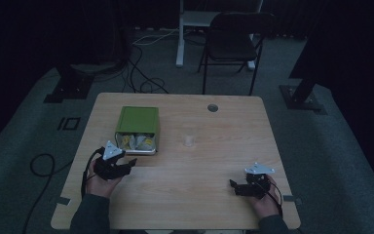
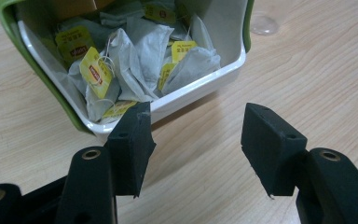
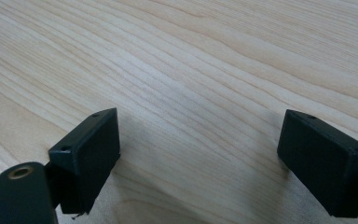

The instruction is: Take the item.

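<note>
On the table (image 1: 214, 146) we see a green box (image 1: 137, 120) lying tipped on its side, its open mouth facing the near edge. In the left gripper view the box (image 2: 37, 60) has a green outer shell and a white inner lining, and it is packed with tea bags (image 2: 135, 56): pale paper sachets heaped loosely against one another, many with yellow tags (image 2: 95, 70) on thin strings. Some of the bags lie close to the white lip at the mouth; we cannot tell whether any hangs past it.

Our left hand-held gripper (image 1: 119, 165) sits just in front of that mouth, near the table's left side. Its jaws stand released, well apart, with bare wood between them, and one jaw's tip is just beside the box's white lip; we cannot tell if it touches.

A small clear cup (image 1: 189, 140) stands on the table to the right of the box, apart from it. Its faint rim (image 2: 263, 23) also shows at the top of the left gripper view.

Our right hand-held gripper (image 1: 241, 187) rests near the table's right front corner, far from the box. Its jaws are spread wide over bare wood grain, holding nothing.
</note>
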`<act>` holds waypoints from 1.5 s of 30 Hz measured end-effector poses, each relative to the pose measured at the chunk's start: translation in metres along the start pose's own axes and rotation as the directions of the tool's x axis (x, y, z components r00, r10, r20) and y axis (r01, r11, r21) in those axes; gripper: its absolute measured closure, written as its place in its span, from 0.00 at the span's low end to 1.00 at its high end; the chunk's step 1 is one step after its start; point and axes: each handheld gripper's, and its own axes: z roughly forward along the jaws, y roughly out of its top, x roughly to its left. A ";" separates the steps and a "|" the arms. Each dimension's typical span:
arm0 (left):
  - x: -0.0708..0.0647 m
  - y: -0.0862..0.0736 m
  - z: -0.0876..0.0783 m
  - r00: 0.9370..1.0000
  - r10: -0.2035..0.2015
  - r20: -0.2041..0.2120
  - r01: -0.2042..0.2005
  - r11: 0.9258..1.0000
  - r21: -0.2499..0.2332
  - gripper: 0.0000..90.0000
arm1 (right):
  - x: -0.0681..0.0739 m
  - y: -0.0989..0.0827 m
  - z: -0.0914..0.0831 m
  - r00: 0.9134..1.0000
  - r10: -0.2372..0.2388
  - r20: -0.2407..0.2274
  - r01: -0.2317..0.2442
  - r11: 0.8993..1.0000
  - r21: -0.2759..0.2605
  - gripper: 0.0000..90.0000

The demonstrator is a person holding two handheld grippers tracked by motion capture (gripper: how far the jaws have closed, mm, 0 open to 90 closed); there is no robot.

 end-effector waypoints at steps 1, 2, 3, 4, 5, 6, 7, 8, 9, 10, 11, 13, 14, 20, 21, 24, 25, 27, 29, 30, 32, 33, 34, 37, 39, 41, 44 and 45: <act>0.000 0.001 0.001 1.000 0.002 0.001 -0.002 1.000 0.000 0.49 | 0.000 0.000 0.000 1.000 0.000 0.000 0.000 1.000 0.000 0.14; 0.000 0.002 0.002 1.000 0.005 0.001 -0.005 1.000 0.001 0.49 | 0.000 0.000 0.000 1.000 0.000 0.000 0.000 1.000 0.000 0.14; 0.000 0.003 0.003 1.000 0.006 0.004 -0.006 1.000 -0.001 0.49 | 0.000 0.000 0.000 1.000 0.000 0.000 0.000 1.000 0.000 0.14; 0.000 0.003 0.003 1.000 0.006 0.004 -0.006 1.000 -0.001 0.49 | 0.000 0.000 0.000 1.000 -0.001 0.000 0.001 1.000 0.000 0.14; -0.001 0.005 0.005 1.000 0.015 0.005 -0.015 1.000 -0.002 0.49 | 0.000 0.000 0.000 1.000 0.000 0.000 0.000 1.000 0.000 0.14; 0.000 0.006 0.007 1.000 0.018 0.006 -0.018 1.000 0.000 0.49 | 0.000 0.000 0.000 1.000 0.000 0.000 0.000 1.000 0.000 0.14; -0.001 0.007 0.009 1.000 0.023 0.007 -0.023 1.000 0.004 0.49 | 0.000 0.000 0.000 1.000 -0.001 0.000 0.001 1.000 0.000 0.14; -0.001 0.008 0.010 1.000 0.024 0.009 -0.024 1.000 -0.001 0.49 | 0.000 0.000 0.000 1.000 0.000 0.000 0.000 1.000 0.000 0.14; -0.001 0.009 0.012 1.000 0.027 0.011 -0.027 1.000 0.000 0.49 | 0.000 0.000 0.000 1.000 0.000 0.000 0.000 1.000 0.000 0.14; -0.001 0.010 0.013 0.999 0.029 0.012 -0.029 1.000 -0.002 0.48 | 0.000 0.000 0.000 1.000 -0.001 0.000 0.001 1.000 0.000 0.14; -0.001 0.011 0.014 1.000 0.028 0.013 -0.028 1.000 -0.003 0.48 | 0.000 0.000 0.000 1.000 0.000 0.000 0.000 1.000 0.000 0.14; -0.001 0.012 0.016 0.999 0.030 0.014 -0.030 1.000 0.001 0.48 | 0.000 0.000 0.000 1.000 0.000 0.000 0.000 1.000 0.000 0.14; -0.001 0.012 0.016 0.999 0.030 0.014 -0.030 1.000 0.001 0.48 | 0.000 0.000 0.000 1.000 0.000 0.000 0.000 1.000 0.000 0.14; -0.002 0.019 0.024 0.999 0.042 0.021 -0.043 0.999 0.006 0.48 | 0.000 0.000 0.000 1.000 0.001 0.001 -0.001 1.000 0.000 0.14; -0.002 0.021 0.025 0.999 0.044 0.022 -0.045 0.999 0.008 0.48 | 0.000 0.000 0.000 1.000 0.001 0.001 -0.001 1.000 0.000 0.14; -0.003 0.023 0.030 0.999 0.044 0.028 -0.045 0.999 0.011 0.46 | 0.000 0.000 0.000 1.000 0.002 0.001 -0.002 1.000 -0.001 0.14; -0.002 0.024 0.032 0.998 0.044 0.035 -0.044 0.999 0.012 0.46 | 0.000 0.000 0.000 1.000 0.002 0.001 -0.002 1.000 -0.001 0.14; -0.002 0.025 0.035 0.998 0.044 0.040 -0.045 0.999 0.014 0.45 | 0.000 0.000 0.000 1.000 0.001 0.001 -0.001 1.000 0.000 0.14; -0.002 0.026 0.039 0.998 0.044 0.042 -0.044 0.999 0.018 0.44 | 0.000 0.000 0.000 1.000 0.001 0.001 -0.001 1.000 0.000 0.14; -0.002 0.026 0.041 0.998 0.043 0.045 -0.044 0.999 0.019 0.44 | 0.000 0.000 0.000 1.000 0.002 0.001 -0.002 1.000 0.000 0.14; -0.001 0.027 0.046 0.998 0.039 0.044 -0.040 0.999 0.023 0.44 | 0.000 0.000 0.000 1.000 0.001 0.001 -0.001 1.000 0.000 0.14; -0.001 0.027 0.047 0.998 0.040 0.046 -0.042 0.999 0.027 0.44 | 0.000 0.000 0.000 1.000 0.001 0.001 -0.001 1.000 0.000 0.14; -0.001 0.027 0.049 0.998 0.039 0.049 -0.040 0.999 0.028 0.44 | 0.000 0.000 0.000 1.000 0.001 0.001 -0.001 1.000 0.000 0.14; 0.000 0.027 0.054 0.998 0.039 0.054 -0.041 0.998 0.038 0.43 | 0.000 0.000 0.000 1.000 0.001 0.001 -0.001 1.000 0.000 0.14; 0.001 0.026 0.058 0.997 0.039 0.060 -0.042 0.998 0.044 0.44 | 0.000 0.000 0.000 1.000 0.001 0.001 -0.001 1.000 0.000 0.14; 0.001 0.025 0.063 0.997 0.036 0.075 -0.040 0.998 0.055 0.44 | 0.000 0.000 0.000 1.000 0.001 0.001 -0.001 1.000 0.000 0.14; -0.001 0.025 0.064 0.996 0.039 0.086 -0.044 0.997 0.067 0.44 | 0.000 0.000 0.000 1.000 0.001 0.001 -0.001 1.000 0.000 0.14; -0.001 0.025 0.064 0.996 0.039 0.086 -0.044 0.997 0.067 0.45 | 0.000 0.000 0.000 1.000 0.001 0.001 -0.001 1.000 0.000 0.14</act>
